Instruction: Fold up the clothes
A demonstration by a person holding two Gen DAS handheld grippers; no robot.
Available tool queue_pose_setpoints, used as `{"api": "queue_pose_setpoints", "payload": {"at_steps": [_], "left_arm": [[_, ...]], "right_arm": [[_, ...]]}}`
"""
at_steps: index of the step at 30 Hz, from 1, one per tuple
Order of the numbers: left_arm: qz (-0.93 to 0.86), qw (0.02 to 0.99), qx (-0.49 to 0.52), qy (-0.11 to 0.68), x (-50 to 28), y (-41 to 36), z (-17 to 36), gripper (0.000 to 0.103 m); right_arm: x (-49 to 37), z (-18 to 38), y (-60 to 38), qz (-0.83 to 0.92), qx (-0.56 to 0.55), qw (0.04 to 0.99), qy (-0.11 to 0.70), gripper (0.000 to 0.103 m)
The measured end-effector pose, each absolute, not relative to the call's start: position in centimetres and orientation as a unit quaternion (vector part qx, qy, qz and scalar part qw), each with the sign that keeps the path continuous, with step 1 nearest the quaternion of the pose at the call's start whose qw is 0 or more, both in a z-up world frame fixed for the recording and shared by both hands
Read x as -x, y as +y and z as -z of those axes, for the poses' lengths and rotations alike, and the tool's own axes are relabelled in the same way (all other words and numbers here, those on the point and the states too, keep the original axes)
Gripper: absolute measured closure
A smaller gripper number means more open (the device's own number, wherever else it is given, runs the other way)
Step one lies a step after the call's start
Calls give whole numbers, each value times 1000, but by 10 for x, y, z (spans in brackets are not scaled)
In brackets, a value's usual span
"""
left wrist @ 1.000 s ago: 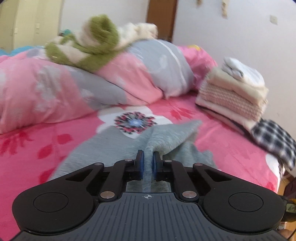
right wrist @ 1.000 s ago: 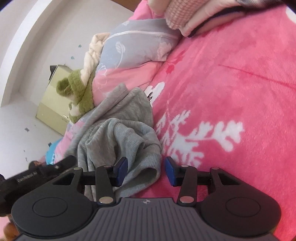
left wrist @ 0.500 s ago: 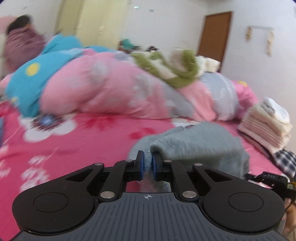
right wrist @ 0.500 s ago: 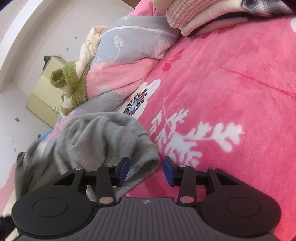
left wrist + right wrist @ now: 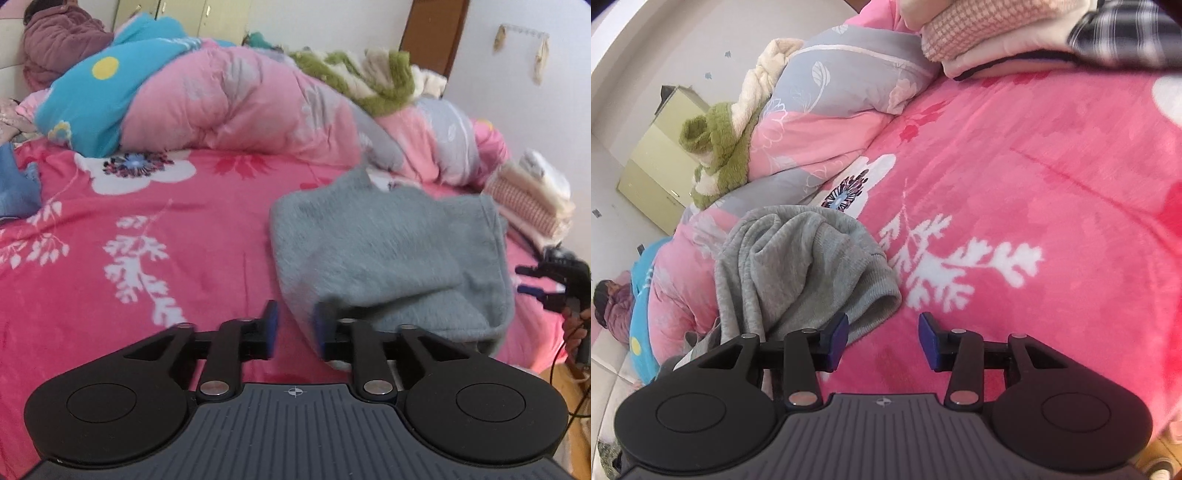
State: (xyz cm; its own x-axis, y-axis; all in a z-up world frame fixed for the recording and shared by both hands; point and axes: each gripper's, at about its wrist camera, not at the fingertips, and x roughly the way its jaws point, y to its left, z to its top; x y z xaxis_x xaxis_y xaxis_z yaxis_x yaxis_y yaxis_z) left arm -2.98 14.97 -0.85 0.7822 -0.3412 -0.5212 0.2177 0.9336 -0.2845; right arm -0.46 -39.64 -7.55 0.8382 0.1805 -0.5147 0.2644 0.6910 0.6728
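Note:
A grey knit garment (image 5: 391,258) lies folded over on the pink floral bedspread (image 5: 147,240). My left gripper (image 5: 293,328) is open at the garment's near left corner, its fingers apart and nothing between them. In the right wrist view the same grey garment (image 5: 805,266) lies bunched at the left, and my right gripper (image 5: 882,341) stands open just off its ribbed hem, over the bedspread (image 5: 1034,184). The right gripper (image 5: 532,280) also shows at the far right edge of the left wrist view, held by a hand.
A rumpled pink, grey and blue quilt (image 5: 229,107) with a green and cream blanket (image 5: 373,77) on top runs along the back. A stack of folded clothes (image 5: 532,199) sits at the right by the wall. A person (image 5: 55,44) lies at the far left corner.
My left gripper carried the grey garment's edge across, then opened and let it go. The garment now lies folded over. The right gripper stayed open and barely moved.

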Motion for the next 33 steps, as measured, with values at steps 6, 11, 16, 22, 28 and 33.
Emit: {"api": "queue_pose_setpoints", "payload": {"at_steps": [6,11,16,22,28,33], "left_arm": [[170,927,188,278,11,175,5,15],[215,892,225,328,-44,148,26,7],[247,861,224,384,-83,110,55,7],[272,849,210,402,-81,79,64,8],[284,851,185,401,-67,48,61,8],[321,829,213,407,-60,42,60,8]], "right_arm": [[7,64,-391,-29,-438,853,283,44],[-8,62,-380,-81,-476,827,289,31],[-42,76,-363,-129,-491,792,338,21],[-66,94,-319,-188,-452,776,397,22],[-72,84,-274,-219,-354,806,421,92],[-45,53,-275,-205,-283,858,376,98]]}}
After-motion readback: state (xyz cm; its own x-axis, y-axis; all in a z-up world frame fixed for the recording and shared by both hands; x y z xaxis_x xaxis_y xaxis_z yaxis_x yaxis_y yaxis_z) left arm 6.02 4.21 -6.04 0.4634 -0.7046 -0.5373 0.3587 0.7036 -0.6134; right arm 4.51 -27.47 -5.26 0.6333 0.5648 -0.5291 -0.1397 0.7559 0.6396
